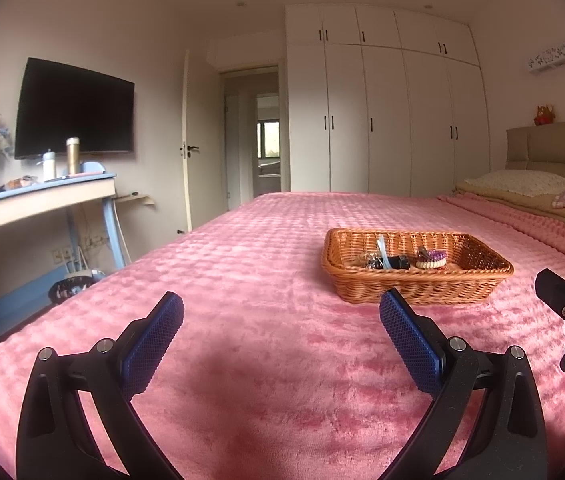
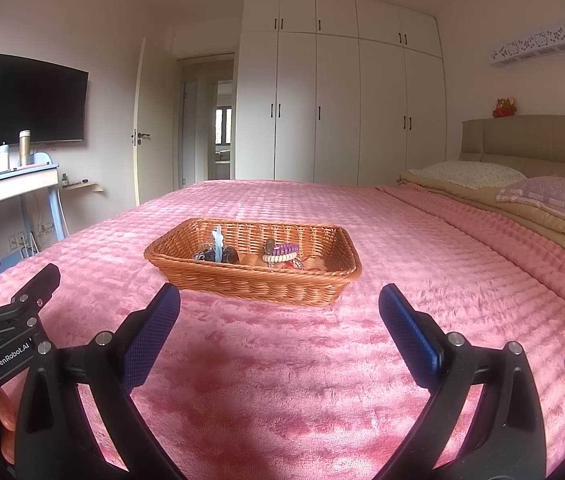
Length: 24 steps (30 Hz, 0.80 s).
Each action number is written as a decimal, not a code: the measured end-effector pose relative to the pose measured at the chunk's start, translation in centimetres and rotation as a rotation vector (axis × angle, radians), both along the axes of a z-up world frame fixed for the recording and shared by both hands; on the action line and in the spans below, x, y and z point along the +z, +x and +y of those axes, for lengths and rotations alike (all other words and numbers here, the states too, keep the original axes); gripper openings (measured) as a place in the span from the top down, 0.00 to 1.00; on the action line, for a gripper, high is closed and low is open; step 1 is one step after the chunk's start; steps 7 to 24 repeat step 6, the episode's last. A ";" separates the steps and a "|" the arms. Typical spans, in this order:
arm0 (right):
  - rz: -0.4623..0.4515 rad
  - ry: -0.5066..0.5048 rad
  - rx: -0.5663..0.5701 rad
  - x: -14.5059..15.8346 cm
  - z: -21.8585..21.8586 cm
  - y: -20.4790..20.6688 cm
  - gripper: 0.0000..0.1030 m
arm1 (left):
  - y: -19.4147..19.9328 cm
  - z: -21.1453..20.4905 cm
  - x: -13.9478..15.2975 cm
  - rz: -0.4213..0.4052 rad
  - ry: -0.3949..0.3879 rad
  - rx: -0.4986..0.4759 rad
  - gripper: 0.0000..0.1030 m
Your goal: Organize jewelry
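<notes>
A brown wicker basket [image 1: 422, 292] [image 2: 250, 284] sits on the pink bedspread [image 1: 242, 280] [image 2: 422, 272]. Inside lie a purple and cream coiled hair tie stack [image 1: 431, 260] [image 2: 280, 253], dark clips [image 1: 394, 263] [image 2: 222, 256] and a pale blue clip standing up [image 1: 381, 248] [image 2: 217, 240]. My left gripper [image 1: 281, 312] is open and empty, low over the bedspread, left and short of the basket. My right gripper [image 2: 279, 304] is open and empty, just short of the basket's near wall. Each gripper shows at the other view's edge.
Pillows [image 2: 478, 174] and a beige headboard [image 2: 534, 140] lie at the right. A desk [image 1: 38, 196] with bottles and a vase stands left of the bed under a wall TV [image 1: 74, 108]. White wardrobes [image 1: 382, 112] and an open door fill the far wall.
</notes>
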State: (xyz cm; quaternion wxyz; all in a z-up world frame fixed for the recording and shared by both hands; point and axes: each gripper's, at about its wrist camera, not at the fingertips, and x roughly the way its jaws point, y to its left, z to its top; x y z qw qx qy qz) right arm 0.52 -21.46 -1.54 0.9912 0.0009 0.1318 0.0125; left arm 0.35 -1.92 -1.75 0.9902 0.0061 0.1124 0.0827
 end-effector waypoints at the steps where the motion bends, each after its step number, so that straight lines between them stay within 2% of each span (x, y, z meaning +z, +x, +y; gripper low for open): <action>1: 0.000 0.000 0.000 0.0 0.0 0.0 0.08 | 0.0 0.0 0.0 -0.002 0.000 0.001 0.07; 24: 0.000 -0.001 0.000 0.0 0.0 0.0 0.08 | 0.0 0.0 0.0 -0.003 -0.001 0.002 0.07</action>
